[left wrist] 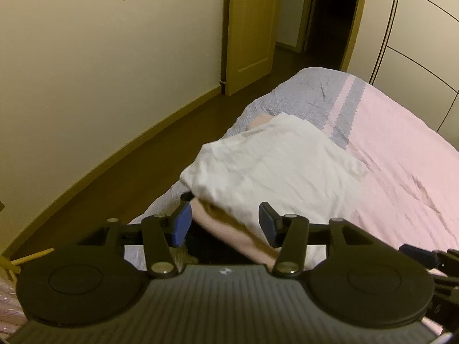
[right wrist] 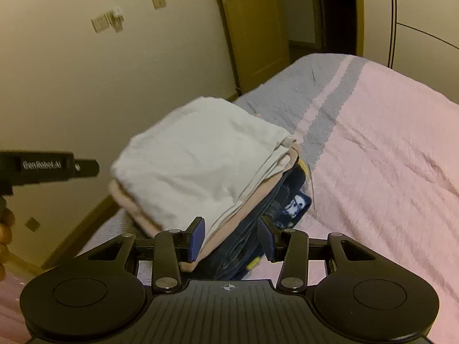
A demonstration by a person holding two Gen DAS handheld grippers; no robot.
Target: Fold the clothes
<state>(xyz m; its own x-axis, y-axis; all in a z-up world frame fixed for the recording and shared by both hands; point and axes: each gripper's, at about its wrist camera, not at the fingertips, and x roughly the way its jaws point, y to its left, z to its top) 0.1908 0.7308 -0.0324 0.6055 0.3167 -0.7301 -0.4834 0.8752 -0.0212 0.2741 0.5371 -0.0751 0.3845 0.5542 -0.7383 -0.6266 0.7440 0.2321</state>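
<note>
Folded clothes sit in a stack [right wrist: 200, 172] near the left edge of the bed [right wrist: 387, 157], on its pink and grey cover: a white garment [left wrist: 275, 166] on top, a peach one [right wrist: 134, 209] under it, dark blue printed cloth [right wrist: 289, 203] at the bottom. Left of the bed lie brown floor [left wrist: 120, 177] and a cream wall [left wrist: 86, 71], with a wooden door [left wrist: 249, 28] ajar at the far end. Left gripper [left wrist: 225, 222] hangs at the stack's near end, jaws apart, clamped on nothing. Right gripper [right wrist: 231, 236] is at the stack's near right corner, jaws likewise apart, straddling the layered edges without closing on them.
</note>
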